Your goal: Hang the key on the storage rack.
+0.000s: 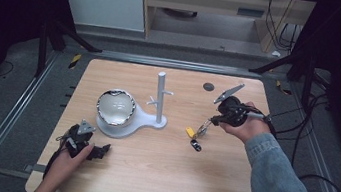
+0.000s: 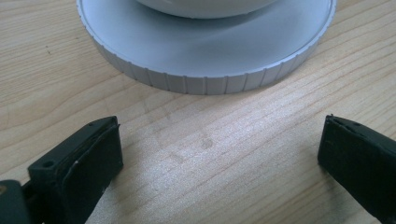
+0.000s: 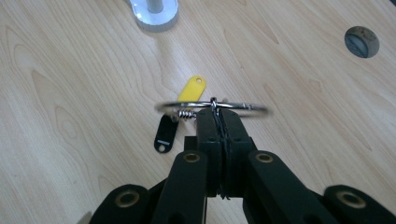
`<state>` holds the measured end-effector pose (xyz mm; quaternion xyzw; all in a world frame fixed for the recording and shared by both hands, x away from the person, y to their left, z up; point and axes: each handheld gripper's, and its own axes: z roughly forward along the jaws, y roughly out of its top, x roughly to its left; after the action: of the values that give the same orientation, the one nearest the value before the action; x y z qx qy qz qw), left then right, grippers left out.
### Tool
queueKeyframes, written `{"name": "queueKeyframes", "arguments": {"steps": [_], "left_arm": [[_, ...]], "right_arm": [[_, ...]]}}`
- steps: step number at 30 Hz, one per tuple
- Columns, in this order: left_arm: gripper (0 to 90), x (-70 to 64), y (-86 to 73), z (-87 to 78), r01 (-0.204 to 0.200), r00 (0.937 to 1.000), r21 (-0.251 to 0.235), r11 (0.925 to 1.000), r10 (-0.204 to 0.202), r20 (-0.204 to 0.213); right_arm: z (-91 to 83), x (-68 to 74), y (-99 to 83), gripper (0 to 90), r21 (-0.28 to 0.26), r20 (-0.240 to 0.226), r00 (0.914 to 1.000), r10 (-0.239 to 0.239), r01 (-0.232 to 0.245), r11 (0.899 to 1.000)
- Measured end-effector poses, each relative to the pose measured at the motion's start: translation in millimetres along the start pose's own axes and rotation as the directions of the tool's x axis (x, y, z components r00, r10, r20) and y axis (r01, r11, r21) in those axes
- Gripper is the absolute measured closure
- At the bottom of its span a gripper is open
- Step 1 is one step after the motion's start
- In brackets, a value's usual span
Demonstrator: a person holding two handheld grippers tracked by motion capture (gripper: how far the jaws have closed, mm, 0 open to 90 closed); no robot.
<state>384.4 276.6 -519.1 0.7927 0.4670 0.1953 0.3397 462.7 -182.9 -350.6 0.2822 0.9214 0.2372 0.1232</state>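
Jaws of the right gripper are pressed together on a thin silver metal key ring, pinching it at the near side of the loop, next to a small coiled spring. Two flat plastic tags hang from the ring: a yellow tag and a black tag, both lying on the light wooden table. In the high view the right gripper sits right of the table's middle, held by a hand in a blue denim sleeve, with the yellow tag and black tag just below its tips.

Left of the ring stands a white plastic rack, an upright post with short pegs on a flat round-edged base; a shiny silver bowl rests on the wide end of that base. A small dark round hole marks the table top farther back.

The left gripper lies low at the near left of the table, its jaws spread wide apart with nothing between them. In the left gripper view the ribbed white rim of the base is just ahead of them.
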Motion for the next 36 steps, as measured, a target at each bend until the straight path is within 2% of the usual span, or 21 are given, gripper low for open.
{"name": "queueKeyframes", "arguments": {"steps": [12,15,22,36], "left_arm": [[0.0,0.0,0.0,0.0,0.0,1.0,0.0,1.0,0.0,0.0],[0.0,0.0,0.0,0.0,0.0,1.0,0.0,1.0,0.0,0.0],[0.0,-0.2,0.0,0.2,0.004,1.0,-0.004,1.0,-0.004,0.0],[0.0,-0.1,0.0,0.2,0.001,1.0,-0.003,1.0,-0.001,-0.001]], "right_arm": [[-23.6,0.1,16.1,88.7,-0.032,0.023,0.9996,-0.019,0.019,0.999],[-31.8,0.6,23.7,88.7,-0.034,0.035,0.9988,-0.035,0.036,0.999],[-37.8,1.1,38.3,88.8,-0.024,0.049,0.998,-0.039,0.041,0.999],[-46.4,9.1,56.0,88.7,-0.043,0.035,0.9974,-0.063,0.064,0.997]]}}
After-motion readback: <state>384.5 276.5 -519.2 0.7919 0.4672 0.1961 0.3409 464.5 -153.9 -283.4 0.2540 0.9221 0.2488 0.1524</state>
